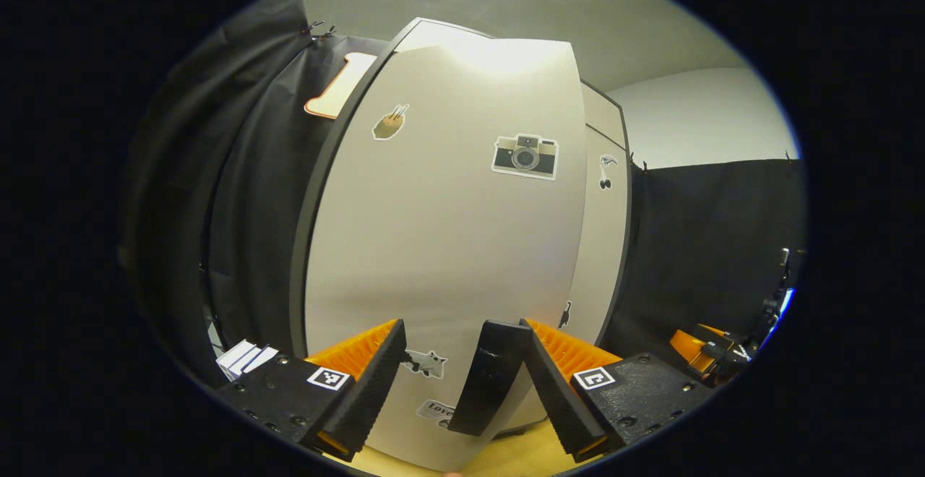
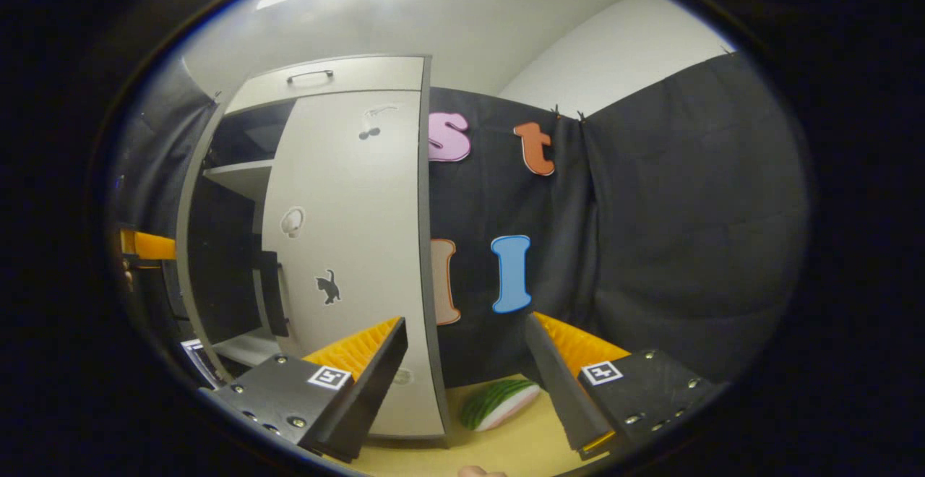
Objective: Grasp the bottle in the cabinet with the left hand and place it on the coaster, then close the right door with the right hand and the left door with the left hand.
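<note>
The left door (image 1: 441, 246) is being shown upright across the centre of the left gripper view, its long axis vertical, its dark handle (image 1: 488, 376) lying between the spread fingers of the left gripper (image 1: 462, 372), which is gripping nothing. In the right gripper view, the right door (image 2: 347, 246) is standing upright at centre left, the right gripper (image 2: 466, 376) being held wide open and empty.

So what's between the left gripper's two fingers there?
In the left gripper view, the left door's black handle stands between the left gripper's open fingers, with a raccoon sticker on the door beside it.
</note>
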`<action>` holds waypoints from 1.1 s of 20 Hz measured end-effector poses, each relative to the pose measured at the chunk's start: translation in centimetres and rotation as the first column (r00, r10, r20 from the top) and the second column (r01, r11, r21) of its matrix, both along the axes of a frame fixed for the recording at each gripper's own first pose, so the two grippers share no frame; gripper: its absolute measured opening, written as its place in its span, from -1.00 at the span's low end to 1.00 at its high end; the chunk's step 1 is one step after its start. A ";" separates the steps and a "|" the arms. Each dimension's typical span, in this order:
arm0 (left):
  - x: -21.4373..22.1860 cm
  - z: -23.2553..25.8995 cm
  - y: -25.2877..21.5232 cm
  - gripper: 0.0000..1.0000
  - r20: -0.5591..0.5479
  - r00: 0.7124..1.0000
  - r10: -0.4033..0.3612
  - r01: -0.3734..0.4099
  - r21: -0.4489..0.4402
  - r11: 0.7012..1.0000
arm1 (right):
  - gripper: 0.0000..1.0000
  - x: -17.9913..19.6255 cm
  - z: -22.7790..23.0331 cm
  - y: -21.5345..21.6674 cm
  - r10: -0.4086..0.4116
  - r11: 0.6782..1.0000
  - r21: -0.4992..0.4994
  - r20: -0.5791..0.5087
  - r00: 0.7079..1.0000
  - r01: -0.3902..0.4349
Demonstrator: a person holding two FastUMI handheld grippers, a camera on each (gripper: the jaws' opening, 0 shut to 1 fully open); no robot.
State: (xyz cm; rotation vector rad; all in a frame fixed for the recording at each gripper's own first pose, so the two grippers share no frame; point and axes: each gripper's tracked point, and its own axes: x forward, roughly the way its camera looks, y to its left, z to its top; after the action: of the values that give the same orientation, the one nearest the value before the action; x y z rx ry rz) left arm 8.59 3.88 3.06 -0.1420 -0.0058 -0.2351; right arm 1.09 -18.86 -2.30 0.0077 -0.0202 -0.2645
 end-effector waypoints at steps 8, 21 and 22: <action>2.8 -0.1 -2.0 1.00 0.009 0.999 -0.033 0.033 0.048 0.998 | 1.00 -2.3 -0.6 -1.2 -0.025 0.999 -0.049 -0.035 0.999 0.023; 6.2 -0.7 -3.2 0.99 0.012 1.000 -0.002 0.001 0.120 0.993 | 1.00 -5.0 0.2 -3.8 -0.081 0.996 -0.028 -0.012 0.997 0.081; 6.4 -0.8 -3.2 0.99 0.011 1.000 0.002 -0.004 0.124 0.992 | 1.00 -5.1 0.1 -3.9 -0.082 0.996 -0.030 -0.016 0.996 0.082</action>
State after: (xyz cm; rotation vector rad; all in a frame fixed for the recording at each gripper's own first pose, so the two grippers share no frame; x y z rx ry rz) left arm 15.03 0.67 2.29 -0.0172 -0.0023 -0.2327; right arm -4.06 -22.73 -2.24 -0.0248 -0.0071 -0.3466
